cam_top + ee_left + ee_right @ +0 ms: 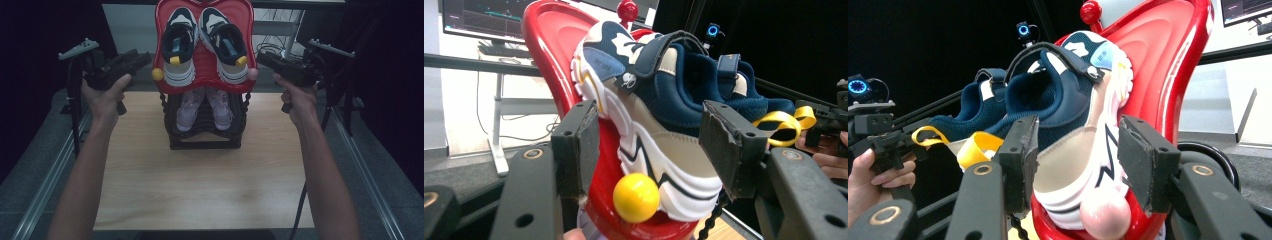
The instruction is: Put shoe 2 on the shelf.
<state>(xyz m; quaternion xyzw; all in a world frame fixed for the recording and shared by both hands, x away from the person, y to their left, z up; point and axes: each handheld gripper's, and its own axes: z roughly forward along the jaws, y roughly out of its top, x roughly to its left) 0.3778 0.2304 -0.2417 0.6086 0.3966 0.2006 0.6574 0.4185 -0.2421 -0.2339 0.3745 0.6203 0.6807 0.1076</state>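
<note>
The table is lying bare along its near edge, and the rack is standing at the middle of its far edge. On the rack's lower black tier a pale pair is sitting, toes toward the near edge; the red tray above is hiding their heels.

On that red tray, the top tier, two navy shoes are resting side by side. Each is lying with its long axis running from the near rim up the sloping tray, heel down at the near rim and toe pointing up and away toward the far side. The left shoe is sitting behind the yellow ball at the tray's near left corner; the right shoe is sitting behind the pink ball at the near right corner. Yellow heel loops are standing out at both heels.

The left gripper is hanging just off the tray's left edge, its fingers apart; in the left gripper view they are framing the left shoe and the yellow ball without touching. The right gripper is hanging off the right edge, fingers likewise apart, and in the right gripper view the right shoe is showing between them, untouched.

The tray's far rim is cut off at the top of the high view, and the room beyond is too dark to make out.
</note>
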